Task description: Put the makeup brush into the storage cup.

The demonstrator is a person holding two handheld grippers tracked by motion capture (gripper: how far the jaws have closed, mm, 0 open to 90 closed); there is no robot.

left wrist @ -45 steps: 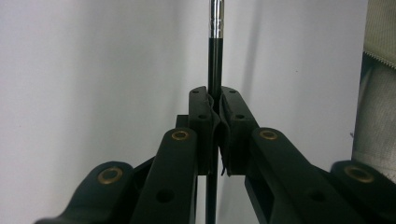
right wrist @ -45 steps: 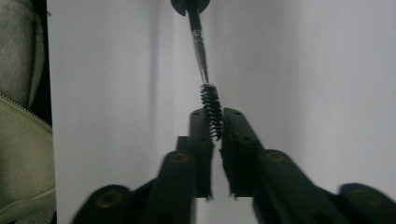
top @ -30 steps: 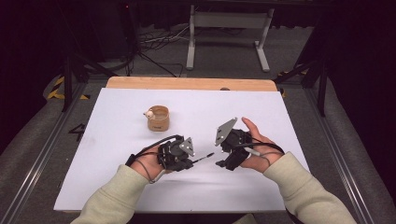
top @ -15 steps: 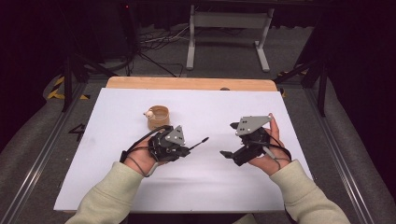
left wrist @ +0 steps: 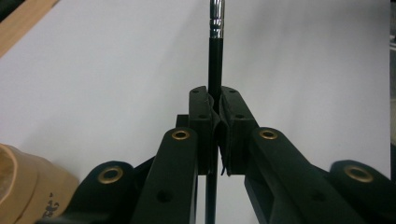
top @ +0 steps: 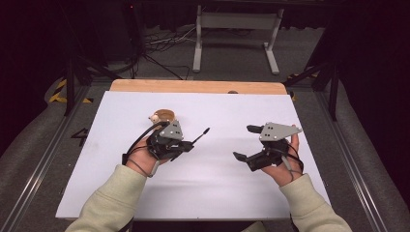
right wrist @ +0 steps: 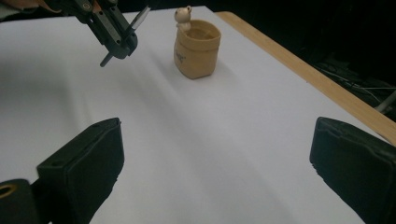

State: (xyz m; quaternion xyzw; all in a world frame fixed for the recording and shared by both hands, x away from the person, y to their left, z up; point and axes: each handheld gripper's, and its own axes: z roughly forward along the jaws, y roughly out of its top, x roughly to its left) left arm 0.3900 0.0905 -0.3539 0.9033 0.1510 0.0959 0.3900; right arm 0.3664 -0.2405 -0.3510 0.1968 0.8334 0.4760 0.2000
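My left gripper (top: pixel 190 143) is shut on a thin black pen (top: pixel 200 134) with a silver band, which sticks out toward the right. In the left gripper view the pen (left wrist: pixel 215 56) runs straight up from between the closed jaws (left wrist: pixel 216 100). A tan pouch-shaped holder (top: pixel 162 116) with a small bear figure on its rim stands just beyond that hand. My right gripper (top: pixel 245 142) hovers at the right, open; its jaws have just been opening and nothing is between them. In the right gripper view (right wrist: pixel 215 163) the holder (right wrist: pixel 197 49) and the left gripper (right wrist: pixel 122 46) lie ahead.
A white sheet (top: pixel 217 193) covers the table, with a strip of wooden edge (top: pixel 193 86) at the far side. Beyond the table are a metal stand (top: pixel 237 29) and cables on the dark floor.
The two hands were close together and have drawn apart. The right gripper has swung right with its jaws spread wider; the left has shifted left and away, keeping the pen.
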